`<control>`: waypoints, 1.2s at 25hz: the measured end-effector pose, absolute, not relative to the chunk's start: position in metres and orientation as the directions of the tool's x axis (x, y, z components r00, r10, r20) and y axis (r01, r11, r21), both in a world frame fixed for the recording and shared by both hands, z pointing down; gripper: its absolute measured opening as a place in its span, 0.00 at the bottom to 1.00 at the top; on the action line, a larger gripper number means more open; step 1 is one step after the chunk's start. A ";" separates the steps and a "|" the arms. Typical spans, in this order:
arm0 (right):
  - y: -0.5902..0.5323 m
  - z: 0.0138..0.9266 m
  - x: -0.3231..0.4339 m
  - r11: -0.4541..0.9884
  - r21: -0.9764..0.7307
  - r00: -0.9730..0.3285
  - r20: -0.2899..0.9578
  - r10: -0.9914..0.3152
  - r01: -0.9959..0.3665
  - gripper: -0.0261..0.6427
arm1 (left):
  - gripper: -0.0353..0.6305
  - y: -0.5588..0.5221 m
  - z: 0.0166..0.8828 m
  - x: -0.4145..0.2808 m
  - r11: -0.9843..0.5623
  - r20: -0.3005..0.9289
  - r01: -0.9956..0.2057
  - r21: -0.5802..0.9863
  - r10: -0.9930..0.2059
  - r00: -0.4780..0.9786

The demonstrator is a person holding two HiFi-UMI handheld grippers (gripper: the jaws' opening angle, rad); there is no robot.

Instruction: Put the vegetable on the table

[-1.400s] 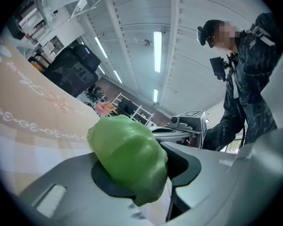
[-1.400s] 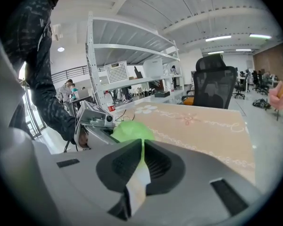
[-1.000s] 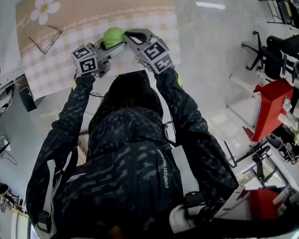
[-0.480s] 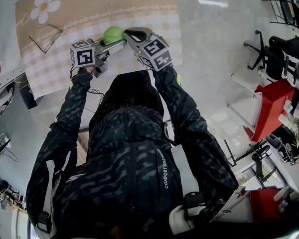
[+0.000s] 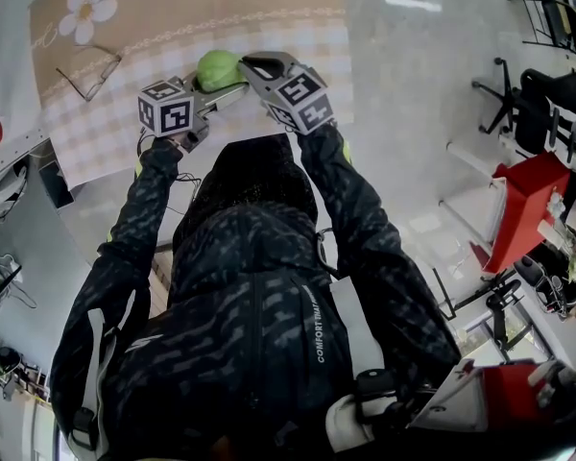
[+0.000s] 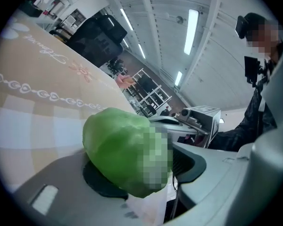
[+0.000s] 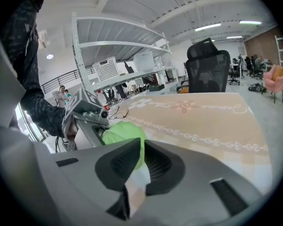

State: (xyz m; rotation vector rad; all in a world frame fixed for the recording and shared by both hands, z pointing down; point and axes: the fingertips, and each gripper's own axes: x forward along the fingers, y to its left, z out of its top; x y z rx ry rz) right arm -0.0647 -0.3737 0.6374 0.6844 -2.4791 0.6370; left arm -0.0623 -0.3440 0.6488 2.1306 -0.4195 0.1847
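Green vegetable [image 5: 218, 69] looks light, round and likely to roll; best held across its wide middle. The left hand-held gripper [image 5: 214, 84] has just been opening round it; the right hand-held gripper [image 7: 142, 161] pinches a thin white sheet [image 7: 134, 192].

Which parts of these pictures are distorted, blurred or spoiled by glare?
Head view: strong fisheye bend, and a glare streak on the shiny floor. Left gripper view: round dark border, the vegetable close and soft, bright ceiling lamps. Right gripper view: the right gripper and the pale film in its jaws are blurred near the lens, and the shelf rack looks curved.
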 end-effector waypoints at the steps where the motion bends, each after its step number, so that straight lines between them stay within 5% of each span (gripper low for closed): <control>1: -0.375 0.636 -0.065 0.765 -0.303 -0.758 0.554 -0.343 -0.568 0.07 | 0.46 -0.342 0.652 -0.062 -0.521 0.314 -0.376 0.766 -0.207 0.927; 13: -0.365 0.609 -0.097 0.853 -0.252 -0.818 0.495 -0.293 -0.458 0.11 | 0.47 -0.328 0.664 -0.073 -0.553 0.451 -0.429 0.714 -0.105 0.886; 17: -0.363 0.606 -0.104 0.863 -0.276 -0.840 0.476 -0.261 -0.424 0.32 | 0.47 -0.328 0.664 -0.073 -0.560 0.450 -0.432 0.706 -0.116 0.885; 19: -0.358 0.607 -0.110 0.863 -0.319 -0.858 0.466 -0.218 -0.392 0.55 | 0.47 -0.327 0.665 -0.073 -0.572 0.455 -0.431 0.698 -0.111 0.884; 30: -0.353 0.624 -0.120 0.894 -0.254 -0.799 0.578 -0.165 -0.368 0.56 | 0.46 -0.314 0.670 -0.071 -0.671 0.522 -0.426 0.607 -0.068 0.850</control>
